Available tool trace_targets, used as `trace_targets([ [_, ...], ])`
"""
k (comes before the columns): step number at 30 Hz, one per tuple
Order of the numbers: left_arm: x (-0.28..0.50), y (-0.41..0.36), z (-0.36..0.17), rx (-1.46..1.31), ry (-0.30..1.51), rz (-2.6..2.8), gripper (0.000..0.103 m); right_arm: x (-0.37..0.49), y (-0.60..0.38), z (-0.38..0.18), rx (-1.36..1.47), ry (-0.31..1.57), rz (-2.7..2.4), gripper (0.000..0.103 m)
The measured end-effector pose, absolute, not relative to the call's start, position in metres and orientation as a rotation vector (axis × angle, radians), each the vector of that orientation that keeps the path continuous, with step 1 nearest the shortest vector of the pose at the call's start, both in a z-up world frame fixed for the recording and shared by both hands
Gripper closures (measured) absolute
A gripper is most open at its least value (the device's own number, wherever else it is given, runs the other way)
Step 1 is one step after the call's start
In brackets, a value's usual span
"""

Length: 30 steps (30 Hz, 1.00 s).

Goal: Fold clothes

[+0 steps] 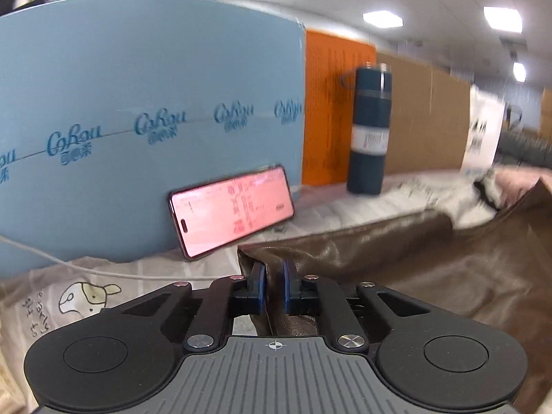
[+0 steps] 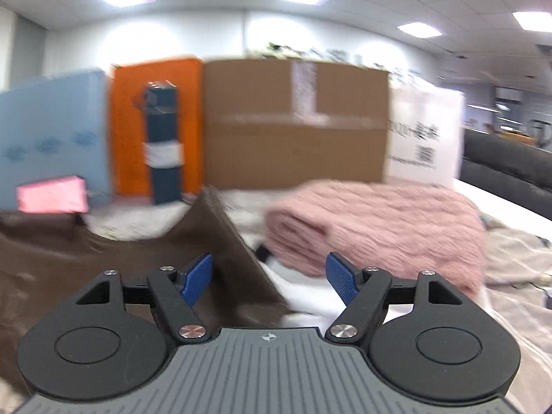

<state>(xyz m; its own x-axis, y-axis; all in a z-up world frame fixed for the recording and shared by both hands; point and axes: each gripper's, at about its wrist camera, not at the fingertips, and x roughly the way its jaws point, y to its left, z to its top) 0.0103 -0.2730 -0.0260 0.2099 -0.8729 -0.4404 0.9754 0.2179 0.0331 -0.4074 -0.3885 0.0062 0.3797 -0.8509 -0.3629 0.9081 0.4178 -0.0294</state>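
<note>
Boxes behind blurred in right view. Glossy brown leather garment wrinkled, edge pinched in left claw; right claw wide, seemingly empty.

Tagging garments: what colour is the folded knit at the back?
Pink knit, clearest in the right wrist view.

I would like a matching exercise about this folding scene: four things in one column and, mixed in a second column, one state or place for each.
Things:
1. left gripper
2. right gripper
3. phone
4. pink knitted garment

States or places:
A. lies in a folded heap on the bed
B. jaws stand wide, pads press on nothing
C. leans against the blue box, screen lit
D. shut on the edge of the brown leather garment

Pairs: 1-D, 2-B, 3-C, 4-A
</note>
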Motion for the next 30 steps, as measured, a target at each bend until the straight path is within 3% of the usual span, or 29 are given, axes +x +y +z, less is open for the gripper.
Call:
trace_targets([
  [2,0.008,-0.279,-0.029,0.372,0.367,-1.300,0.092,-0.404,-0.398,-0.001,0.218,0.400,-1.152,0.034],
  [5,0.010,-0.274,-0.025,0.344,0.379,-1.279,0.083,-0.401,-0.402,-0.002,0.240,0.430,-1.156,0.034],
  [7,0.013,-0.266,-0.019,0.304,0.408,-1.265,0.070,-0.402,-0.393,0.005,0.222,0.405,-1.167,0.032],
  [8,0.014,-0.260,-0.015,0.280,0.420,-1.260,0.059,-0.404,-0.387,0.009,0.217,0.387,-1.175,0.029],
  [9,0.015,-0.253,-0.011,0.256,0.432,-1.255,0.047,-0.409,-0.379,0.015,0.215,0.362,-1.184,0.024],
  [12,0.012,-0.230,-0.001,0.193,0.462,-1.266,0.028,-0.425,-0.351,0.032,0.251,0.278,-1.204,0.010],
  [15,0.009,-0.212,0.002,0.156,0.520,-1.292,0.024,-0.446,-0.322,0.042,0.413,0.199,-1.189,0.003],
  [23,-0.010,-0.191,-0.009,0.174,0.624,-1.317,0.018,-0.480,-0.320,0.007,1.096,0.101,-0.959,0.003],
  [30,-0.011,-0.191,-0.027,0.183,0.698,-1.299,0.018,-0.465,-0.337,-0.010,1.169,0.018,-0.921,0.003],
])
